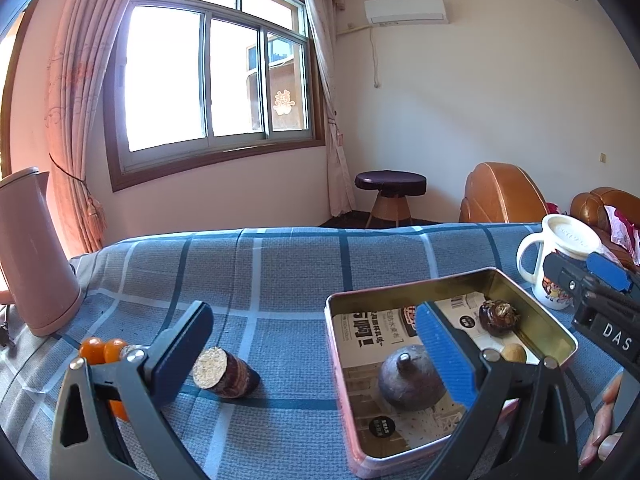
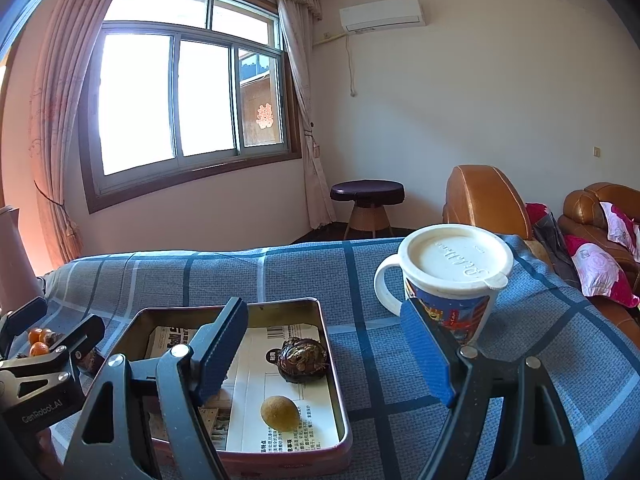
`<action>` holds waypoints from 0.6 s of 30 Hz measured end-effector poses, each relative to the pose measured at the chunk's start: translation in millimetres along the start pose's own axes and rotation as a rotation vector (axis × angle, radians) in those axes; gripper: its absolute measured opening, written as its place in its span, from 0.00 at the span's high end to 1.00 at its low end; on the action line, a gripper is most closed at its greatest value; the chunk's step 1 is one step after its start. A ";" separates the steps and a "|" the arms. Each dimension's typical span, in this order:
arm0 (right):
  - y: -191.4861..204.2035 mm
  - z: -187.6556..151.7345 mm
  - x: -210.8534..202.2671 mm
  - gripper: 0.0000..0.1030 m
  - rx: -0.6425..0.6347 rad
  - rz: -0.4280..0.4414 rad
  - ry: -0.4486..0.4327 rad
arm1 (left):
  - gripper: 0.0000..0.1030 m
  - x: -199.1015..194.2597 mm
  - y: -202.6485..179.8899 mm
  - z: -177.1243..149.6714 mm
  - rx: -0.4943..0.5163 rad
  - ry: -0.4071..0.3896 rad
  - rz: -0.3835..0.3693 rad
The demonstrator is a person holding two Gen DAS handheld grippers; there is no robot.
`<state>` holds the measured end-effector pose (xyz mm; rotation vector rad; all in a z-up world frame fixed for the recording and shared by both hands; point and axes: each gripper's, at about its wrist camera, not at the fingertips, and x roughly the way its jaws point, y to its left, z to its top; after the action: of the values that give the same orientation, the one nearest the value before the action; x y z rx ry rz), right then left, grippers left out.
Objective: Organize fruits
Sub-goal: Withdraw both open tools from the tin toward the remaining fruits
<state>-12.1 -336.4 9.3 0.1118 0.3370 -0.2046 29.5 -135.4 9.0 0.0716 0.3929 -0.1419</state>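
A metal tin (image 1: pixel 532 300) (image 2: pixel 336 412) lined with printed paper sits on the blue checked cloth. It holds a dark round fruit with a stem (image 1: pixel 408 380), a dark water chestnut (image 1: pixel 498 316) (image 2: pixel 302 360) and a small tan fruit (image 1: pixel 514 353) (image 2: pixel 280 412). A cut purple sugarcane piece (image 1: pixel 224 368) lies left of the tin. Small oranges (image 1: pixel 102 350) (image 2: pixel 36 342) lie further left. My left gripper (image 1: pixel 316 356) is open and empty, spanning the sugarcane and the tin. My right gripper (image 2: pixel 324 352) is open and empty above the tin's right side.
A pink kettle (image 1: pixel 32 252) stands at the table's left. A lidded white mug (image 2: pixel 448 280) (image 1: pixel 560 256) stands right of the tin, close to my right finger. Brown leather sofas (image 2: pixel 484 200) and a stool (image 2: pixel 366 200) stand behind the table.
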 end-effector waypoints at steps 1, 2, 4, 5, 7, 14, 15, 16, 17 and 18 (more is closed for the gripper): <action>-0.3 -0.4 -1.3 0.22 0.007 0.000 -0.003 | 0.00 -0.6 1.0 -0.3 -0.001 0.001 -0.002; -0.9 -1.2 -2.3 0.22 0.014 -0.004 -0.003 | 0.00 -1.5 1.8 -0.6 -0.001 0.001 -0.005; -0.9 -2.0 -4.0 0.22 0.021 -0.013 -0.004 | 0.00 -3.8 3.6 -1.5 -0.001 0.001 -0.009; -0.5 -2.2 -5.0 0.22 0.022 -0.016 -0.006 | 0.00 -5.3 4.8 -2.1 -0.001 0.000 -0.010; 1.2 -2.8 -7.4 0.22 0.025 -0.020 -0.007 | 0.00 -7.9 7.8 -3.2 -0.001 0.000 -0.011; 11.3 -7.4 -18.5 0.22 0.030 -0.017 -0.010 | 0.00 -16.0 18.1 -8.0 -0.006 0.007 -0.016; 13.0 -8.2 -19.9 0.22 0.033 -0.013 -0.008 | 0.00 -17.6 19.6 -8.8 -0.005 0.006 -0.016; 14.9 -9.3 -21.9 0.22 0.035 -0.011 -0.007 | 0.00 -19.2 20.9 -9.5 -0.004 0.006 -0.018; 16.2 -10.1 -23.7 0.22 0.035 -0.012 -0.008 | 0.00 -20.4 22.5 -10.0 -0.003 0.006 -0.020; 17.8 -10.9 -25.6 0.22 0.033 -0.013 -0.010 | 0.00 -21.7 24.0 -10.6 -0.002 0.007 -0.021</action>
<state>-35.3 -312.9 9.1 0.1411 0.3242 -0.2232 9.3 -107.9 8.6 0.0664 0.4004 -0.1620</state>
